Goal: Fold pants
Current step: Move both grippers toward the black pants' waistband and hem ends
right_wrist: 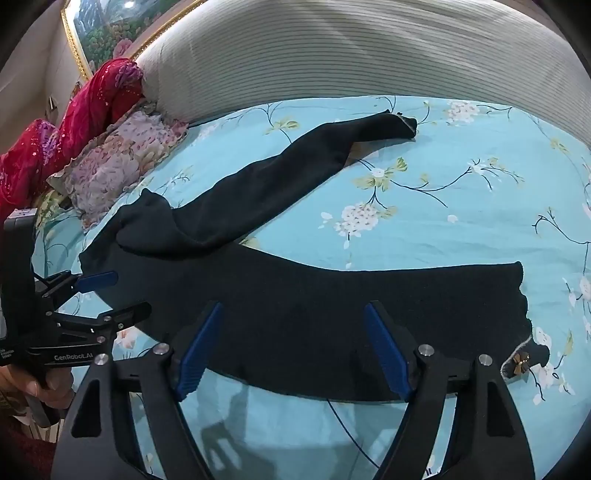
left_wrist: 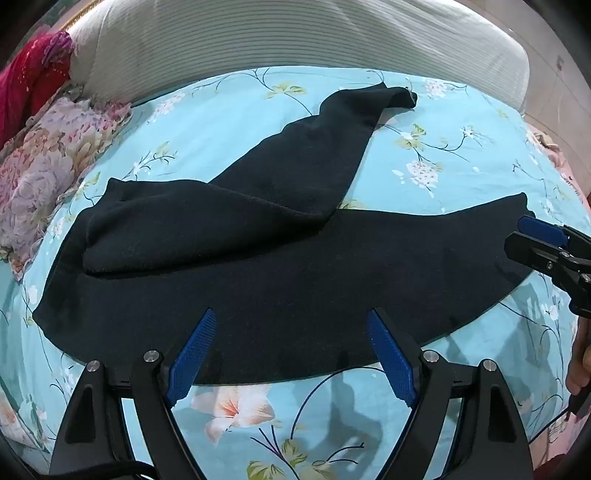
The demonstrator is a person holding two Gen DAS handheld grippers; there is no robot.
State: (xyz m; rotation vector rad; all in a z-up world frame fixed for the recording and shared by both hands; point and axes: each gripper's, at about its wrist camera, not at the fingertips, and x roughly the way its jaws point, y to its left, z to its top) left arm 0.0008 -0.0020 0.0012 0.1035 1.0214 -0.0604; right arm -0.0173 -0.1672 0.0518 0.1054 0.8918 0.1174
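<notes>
The bed (left_wrist: 461,155) fills both views, covered by a light blue sheet printed with white and peach flowers. A ribbed pale headboard (left_wrist: 295,33) runs along its far edge. At the far left corner lie a floral pillow (left_wrist: 48,162) in pinks and mauves and, beyond it, a red sequinned cloth (left_wrist: 33,74).

The black pants (left_wrist: 295,273) lie spread on the sheet in the near half of the bed. One leg stretches flat across the near side, from the left view's lower left out to a hem at the right. The other leg is folded back over the waist area and runs diagonally away toward the headboard, ending in a twisted cuff (left_wrist: 400,96). In the right view, a small gold bow (right_wrist: 520,363) sits on the near right corner of the fabric.

The left tool (left_wrist: 291,350) hangs over the near edge of the pants with its blue pads spread wide, nothing between them. The right tool (right_wrist: 293,347) also stands released over the near edge of the flat leg, pads apart and gripping nothing. Each tool appears at the edge of the other's view, with a hand (right_wrist: 44,387) on its grip.
</notes>
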